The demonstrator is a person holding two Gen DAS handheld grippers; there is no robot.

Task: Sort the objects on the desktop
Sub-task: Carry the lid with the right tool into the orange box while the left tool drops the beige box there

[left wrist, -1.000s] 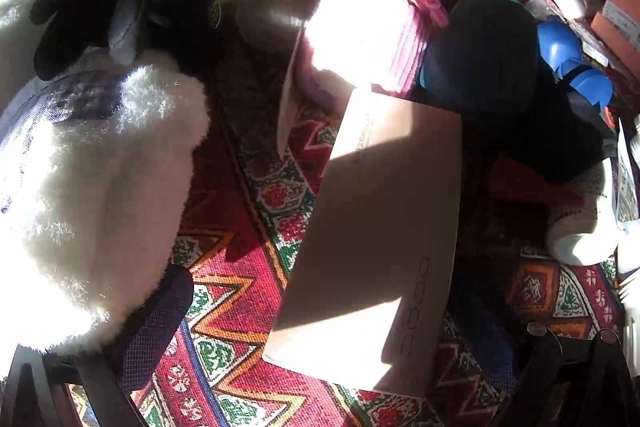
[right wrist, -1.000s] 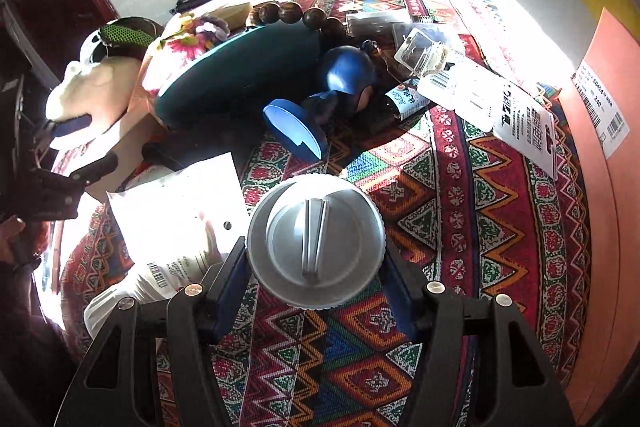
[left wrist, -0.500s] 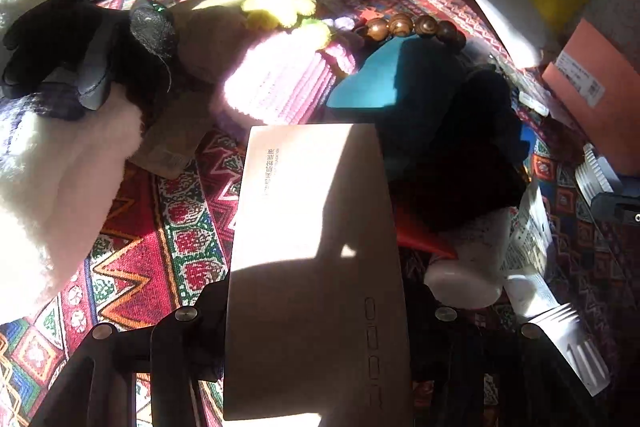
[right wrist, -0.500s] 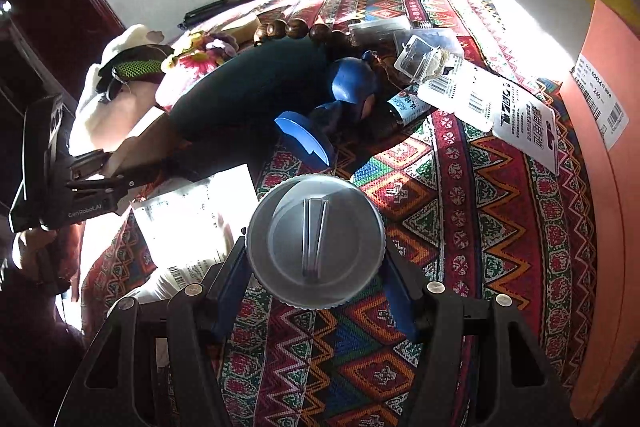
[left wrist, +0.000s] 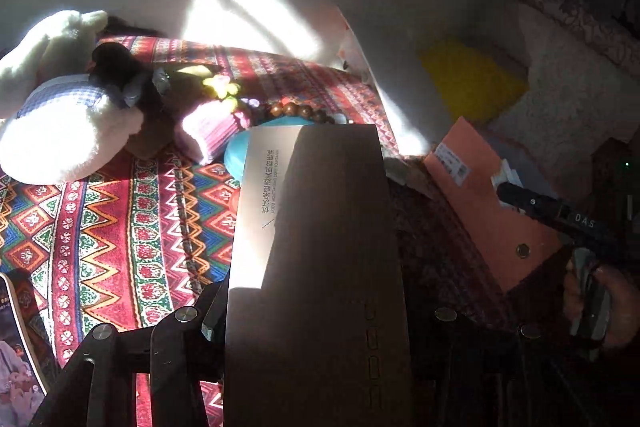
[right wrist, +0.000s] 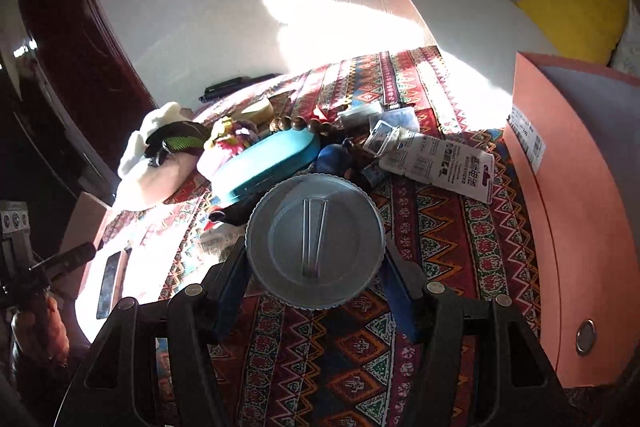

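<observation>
My left gripper (left wrist: 316, 323) is shut on a flat pale-brown box (left wrist: 316, 247) with printed text, held lifted above the patterned cloth (left wrist: 120, 227). My right gripper (right wrist: 316, 291) is shut on a round silver-grey lid (right wrist: 316, 241) with a ridged rim and a raised bar, held above the cloth (right wrist: 440, 247). On the table lie a white plush toy (left wrist: 60, 131), a pink knitted item (left wrist: 208, 131), a teal case (right wrist: 264, 163), wooden beads (right wrist: 304, 124), a blue object (right wrist: 336, 157) and a battery pack card (right wrist: 444, 167).
An orange box (right wrist: 572, 219) with a label stands at the right table edge. A white wall runs behind the table. A yellow cushion (right wrist: 572, 15) lies far right. A person's hand (left wrist: 600, 303) holds the other gripper at the right of the left wrist view.
The left gripper closed on the brown box and raised it off the cloth, tilting the view up. The right gripper rose and pulled back with the lid.
</observation>
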